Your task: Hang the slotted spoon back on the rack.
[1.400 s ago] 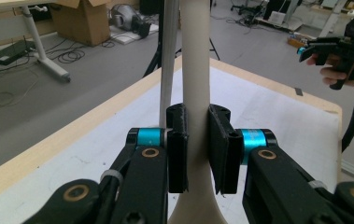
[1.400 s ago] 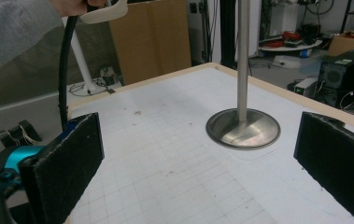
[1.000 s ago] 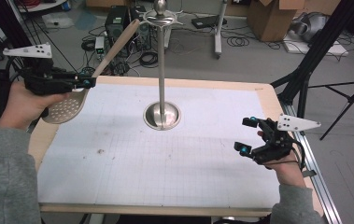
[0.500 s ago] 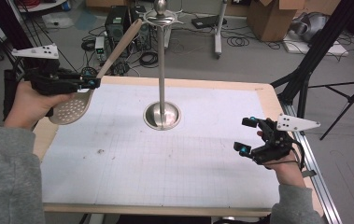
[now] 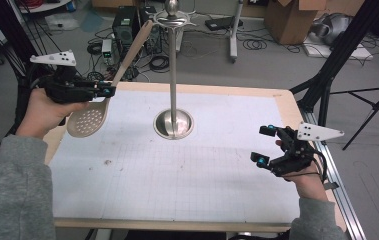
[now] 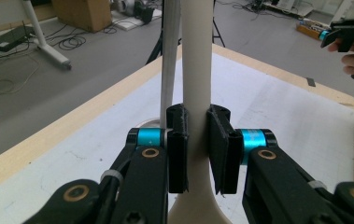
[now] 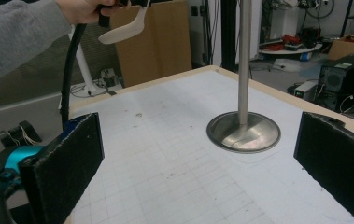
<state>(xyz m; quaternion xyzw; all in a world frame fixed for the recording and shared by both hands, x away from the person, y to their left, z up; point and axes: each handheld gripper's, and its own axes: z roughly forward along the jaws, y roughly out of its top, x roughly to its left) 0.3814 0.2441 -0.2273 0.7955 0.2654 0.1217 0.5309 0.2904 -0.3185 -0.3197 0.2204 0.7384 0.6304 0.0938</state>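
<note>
Left gripper (image 5: 108, 90), upper left of the high view: jaws clamped on the neck of a beige slotted spoon (image 5: 88, 120), just above the perforated bowl. The bowl hangs below the jaws, over the left edge of the table (image 5: 187, 170); the handle slants up and right, its tip beside the top of the metal stand (image 5: 173, 75). In the left gripper view the handle (image 6: 195, 93) rises between the two pads (image 6: 178, 149), gripped on both sides.

Right gripper (image 5: 266, 145), lower right of the high view: jaws spread wide, nothing between them, held above the mat, well apart from spoon and stand. In the right gripper view the stand's base (image 7: 244, 131) lies between the parted jaws, farther off.
</note>
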